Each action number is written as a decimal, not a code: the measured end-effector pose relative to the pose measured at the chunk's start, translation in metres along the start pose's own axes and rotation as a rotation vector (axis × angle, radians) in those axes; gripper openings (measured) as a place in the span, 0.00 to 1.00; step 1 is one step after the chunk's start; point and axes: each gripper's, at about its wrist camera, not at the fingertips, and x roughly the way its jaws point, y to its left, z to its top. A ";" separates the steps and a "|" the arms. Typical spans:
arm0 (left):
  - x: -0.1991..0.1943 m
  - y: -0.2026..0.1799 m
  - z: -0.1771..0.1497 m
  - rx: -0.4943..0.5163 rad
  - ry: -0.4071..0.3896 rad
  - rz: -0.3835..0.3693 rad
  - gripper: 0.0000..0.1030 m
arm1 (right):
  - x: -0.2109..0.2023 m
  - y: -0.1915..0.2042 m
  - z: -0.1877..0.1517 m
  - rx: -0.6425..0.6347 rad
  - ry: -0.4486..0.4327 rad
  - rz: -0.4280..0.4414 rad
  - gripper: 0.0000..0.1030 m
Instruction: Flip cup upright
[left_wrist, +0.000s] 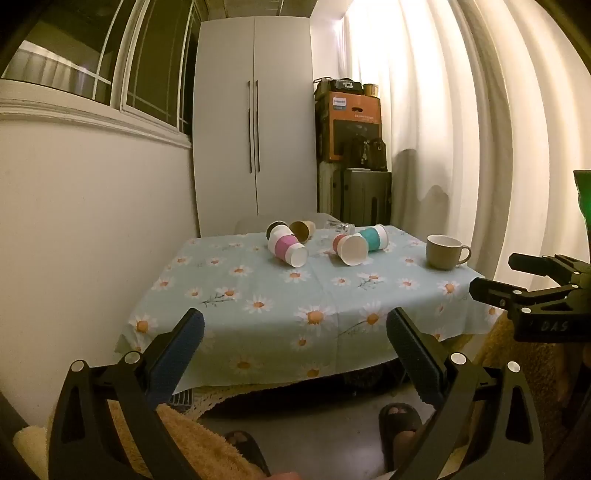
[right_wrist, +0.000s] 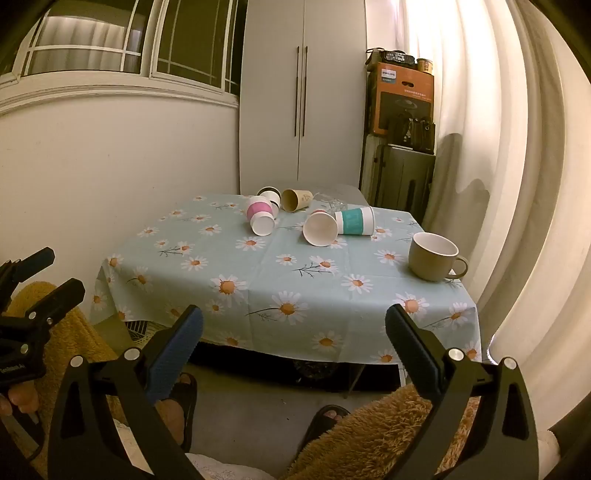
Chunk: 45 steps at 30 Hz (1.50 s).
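Several paper cups lie on their sides at the far end of a table with a daisy-print cloth (left_wrist: 280, 302) (right_wrist: 258, 280): a pink-banded cup (left_wrist: 287, 248) (right_wrist: 261, 218), a teal-banded cup (left_wrist: 373, 238) (right_wrist: 355, 220), a white cup with its mouth toward me (left_wrist: 351, 248) (right_wrist: 320, 229), a tan cup (left_wrist: 302, 229) (right_wrist: 295, 199) and a dark cup (left_wrist: 275, 228) (right_wrist: 269, 192). My left gripper (left_wrist: 295, 328) is open and empty, short of the table's near edge. My right gripper (right_wrist: 294, 325) is open and empty, also short of the near edge.
A beige mug (left_wrist: 445, 252) (right_wrist: 435, 256) stands upright at the table's right side. A clear glass (left_wrist: 338, 226) (right_wrist: 330, 201) lies behind the cups. White cabinet (left_wrist: 255, 122), stacked boxes (left_wrist: 354, 125) and curtain (left_wrist: 480, 129) stand beyond. My sandalled feet (left_wrist: 400, 428) are on the floor below.
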 end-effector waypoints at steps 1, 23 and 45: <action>0.000 0.000 0.000 0.001 0.001 0.000 0.94 | 0.000 0.000 0.000 0.001 -0.002 0.001 0.95; -0.003 0.000 0.004 -0.002 -0.005 -0.003 0.94 | 0.000 0.000 -0.001 -0.004 0.006 0.002 0.95; -0.002 -0.008 0.003 0.003 0.000 -0.005 0.94 | 0.001 0.000 -0.001 -0.003 0.007 0.001 0.95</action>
